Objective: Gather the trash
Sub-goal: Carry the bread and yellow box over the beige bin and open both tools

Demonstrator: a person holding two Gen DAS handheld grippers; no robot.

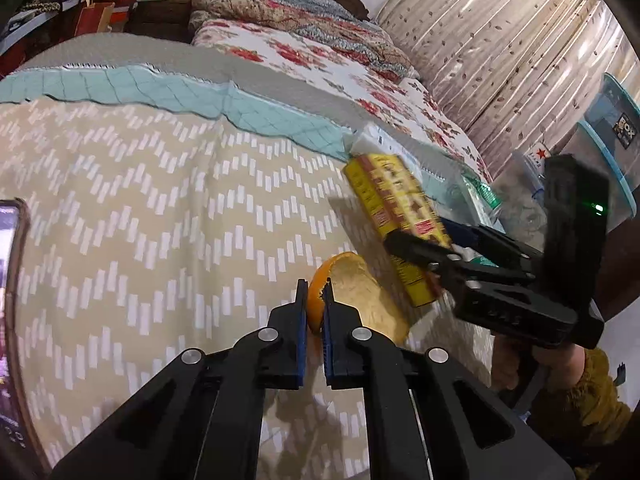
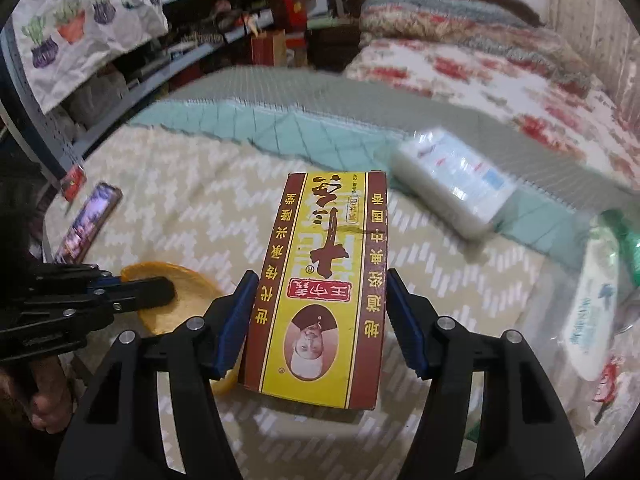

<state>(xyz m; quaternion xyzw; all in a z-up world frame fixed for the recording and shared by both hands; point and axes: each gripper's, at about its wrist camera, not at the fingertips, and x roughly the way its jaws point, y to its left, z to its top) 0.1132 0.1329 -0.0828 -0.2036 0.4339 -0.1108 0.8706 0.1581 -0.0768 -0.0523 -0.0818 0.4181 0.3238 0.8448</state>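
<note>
At the far left a phone (image 2: 89,222) lies on the patterned bedspread (image 1: 140,200), half cut off by the frame edge in the left wrist view, so we cannot read its screen. Next comes our left gripper (image 1: 314,300), its blue pads pinched on the rim of the orange peel (image 1: 360,292); we hold it by the thin edge because the curved shell gives no other purchase. How much peel lies beyond the pads is hidden under the fingers in the right wrist view.

Moving right, the yellow and brown carton (image 2: 320,280) lies flat on the bedspread, touching the peel's far side. Our right gripper (image 2: 320,320) straddles it lengthwise, jaws apart; the left pad sits against or just beside the carton's edge, the right pad shows a clear gap, so nothing is gripped yet. We judge the jaws are set to the carton's width for a side squeeze.

Further right, a white wrapped pack (image 2: 456,188) is blurred, its label unreadable. A plastic-wrapped tissue packet (image 2: 592,312) and something green beside it are smeared at the rim, and we cannot tell what the green thing is.
</note>
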